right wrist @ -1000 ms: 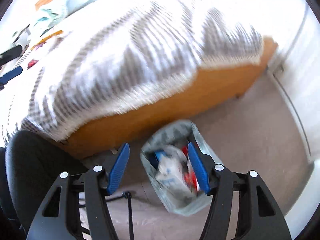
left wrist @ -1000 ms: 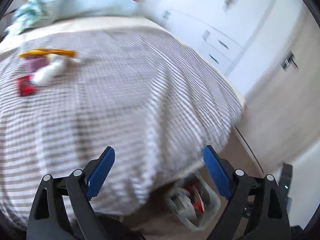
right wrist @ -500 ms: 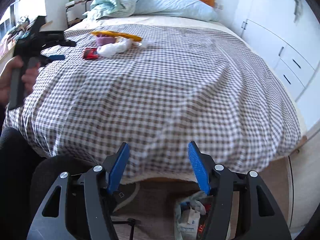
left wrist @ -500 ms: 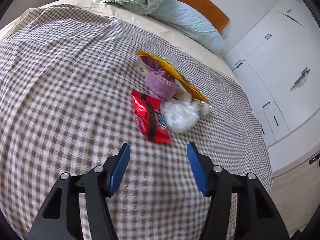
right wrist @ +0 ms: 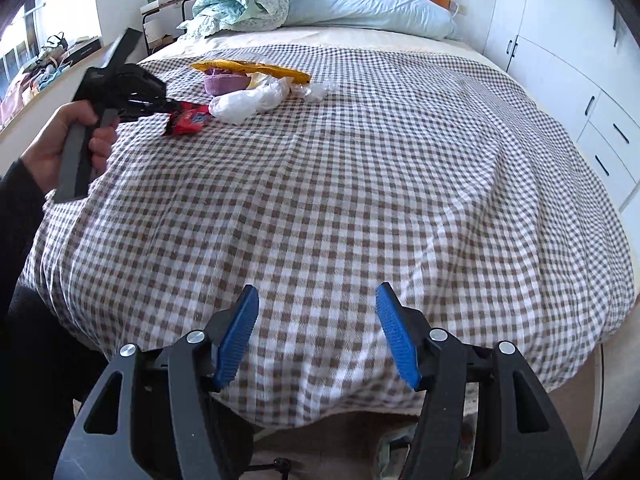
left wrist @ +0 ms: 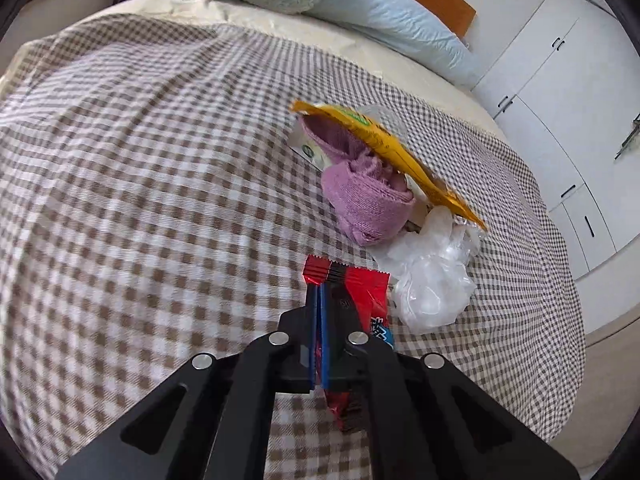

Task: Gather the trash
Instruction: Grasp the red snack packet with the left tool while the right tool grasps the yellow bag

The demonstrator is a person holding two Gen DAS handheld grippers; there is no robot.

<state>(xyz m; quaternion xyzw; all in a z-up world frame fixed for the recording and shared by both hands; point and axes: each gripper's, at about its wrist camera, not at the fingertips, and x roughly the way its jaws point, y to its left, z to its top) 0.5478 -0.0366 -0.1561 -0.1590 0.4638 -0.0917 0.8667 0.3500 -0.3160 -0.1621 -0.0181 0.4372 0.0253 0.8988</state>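
A red snack wrapper (left wrist: 368, 292) lies on the checked bedspread (left wrist: 160, 200), and my left gripper (left wrist: 322, 292) is shut on its near edge. The right wrist view shows the same grip from the side: the left gripper (right wrist: 172, 106) pinches the red wrapper (right wrist: 192, 118), with a hand (right wrist: 52, 148) on its handle. Beside it lie a crumpled clear plastic bag (left wrist: 432, 280), a rolled purple cloth (left wrist: 368, 196) and a yellow wrapper (left wrist: 384, 140). My right gripper (right wrist: 318, 300) hangs open over the bed's near edge with nothing between its fingers.
A light blue pillow (right wrist: 368, 4) and a bunched blanket (right wrist: 244, 0) lie at the wooden headboard. White cupboards and drawers (right wrist: 580, 92) line the right wall. Below the bed's edge a bit of the trash bag (right wrist: 388, 450) shows on the floor.
My left gripper swung from the bed's foot to the trash pile and shut on the red wrapper. My right gripper lifted away from the trash bag toward the bed, still open.
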